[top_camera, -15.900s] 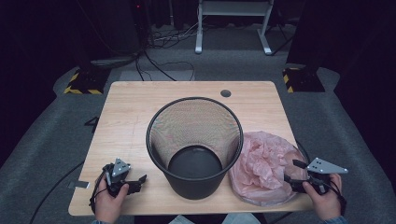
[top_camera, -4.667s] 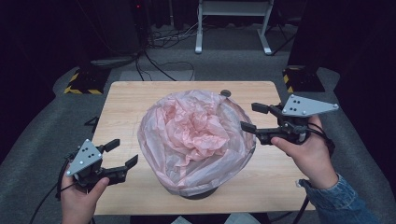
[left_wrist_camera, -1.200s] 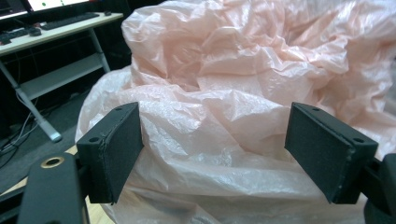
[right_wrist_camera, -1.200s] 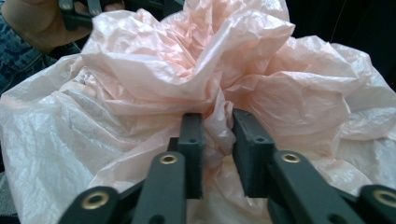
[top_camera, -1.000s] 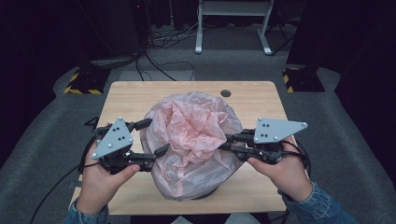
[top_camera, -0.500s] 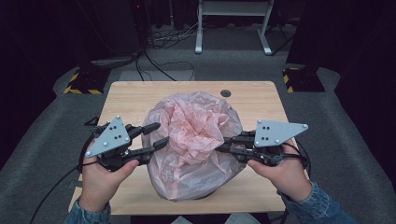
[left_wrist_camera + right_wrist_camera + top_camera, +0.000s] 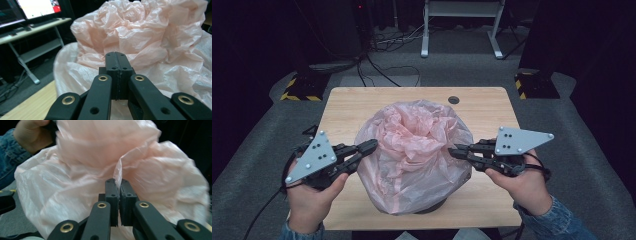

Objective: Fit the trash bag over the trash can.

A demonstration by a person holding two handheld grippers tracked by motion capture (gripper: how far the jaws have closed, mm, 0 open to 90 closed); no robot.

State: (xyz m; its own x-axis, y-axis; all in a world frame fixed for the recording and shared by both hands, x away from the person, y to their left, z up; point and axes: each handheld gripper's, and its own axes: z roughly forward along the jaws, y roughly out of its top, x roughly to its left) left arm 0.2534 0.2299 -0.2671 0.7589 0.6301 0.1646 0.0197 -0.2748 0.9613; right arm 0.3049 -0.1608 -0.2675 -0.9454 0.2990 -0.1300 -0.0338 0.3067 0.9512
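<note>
On the surface (image 7: 362, 105), the pink bag (image 7: 412, 150) lies draped over the bin (image 7: 434, 206), whose dark foot just peeps out below the film near the front edge. At the left flank of the bag, the left tongs (image 7: 371, 145) have just been closing: a second ago they stood wide beside the plastic, and now the left gripper view shows the two pads pressed flat together at the bag's side. Whether a fold of film is caught between them I cannot tell; none shows in the seam, so the bite may have missed or taken only a thin edge. In the middle, the bag's crumpled top sits heaped high and is not yet pushed down into the bin. At the right flank, the right tongs (image 7: 453, 150) are closed on the bag, with a ridge of film rising from between the pads in the right gripper view, much as half a second ago. With both sides pinched, the likely next step is to spread the bag's mouth and draw it down round the rim.
</note>
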